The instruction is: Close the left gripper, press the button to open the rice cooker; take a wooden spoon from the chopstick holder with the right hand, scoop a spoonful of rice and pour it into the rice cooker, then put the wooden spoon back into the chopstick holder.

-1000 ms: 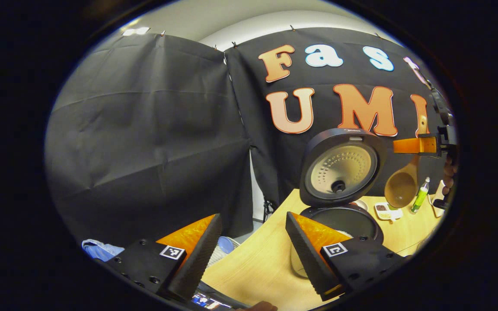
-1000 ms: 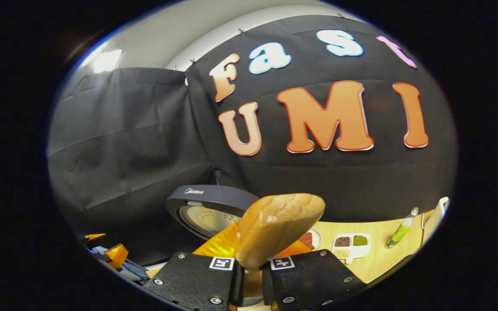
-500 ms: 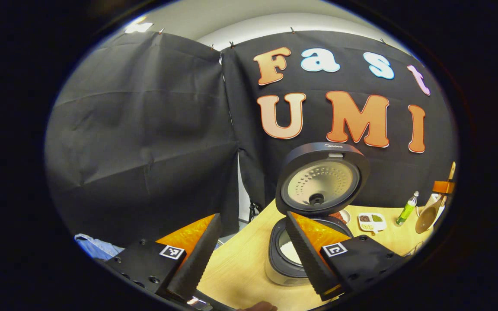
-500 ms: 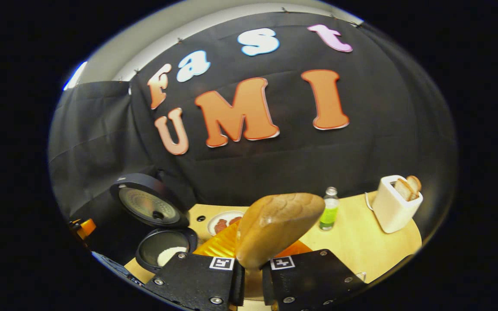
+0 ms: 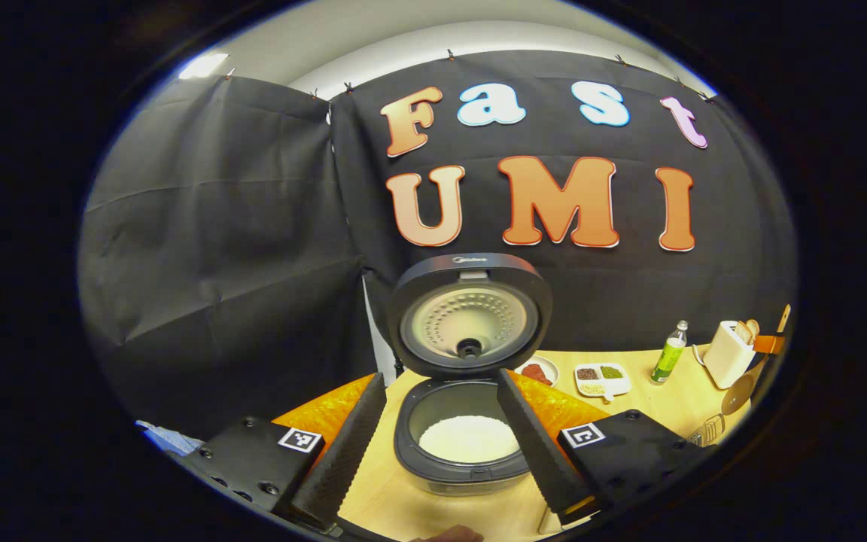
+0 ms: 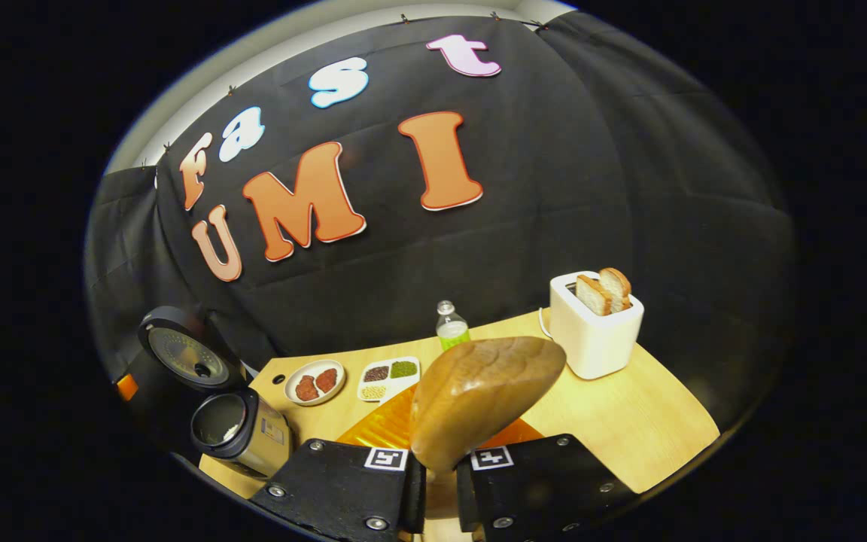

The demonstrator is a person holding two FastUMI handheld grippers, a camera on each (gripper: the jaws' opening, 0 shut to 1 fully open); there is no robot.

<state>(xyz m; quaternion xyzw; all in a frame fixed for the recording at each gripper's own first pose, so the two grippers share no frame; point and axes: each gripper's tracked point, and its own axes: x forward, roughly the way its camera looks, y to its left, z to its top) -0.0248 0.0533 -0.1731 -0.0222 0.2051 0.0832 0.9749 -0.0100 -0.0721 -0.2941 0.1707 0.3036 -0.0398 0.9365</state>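
Across the wooden surface (image 6: 629, 444) the rice cooker (image 5: 467, 444) stood lid-up with rice inside, so I judged pouring done. My left claw (image 5: 441, 444) gaped wide; my right claw (image 6: 437, 482) gripped the wooden spoon (image 6: 482, 399), awaiting return to its holder.

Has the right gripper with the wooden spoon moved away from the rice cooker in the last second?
Yes. In the left gripper view the right gripper and wooden spoon now sit far right of the rice cooker, near the toaster; earlier they were beside the raised lid.
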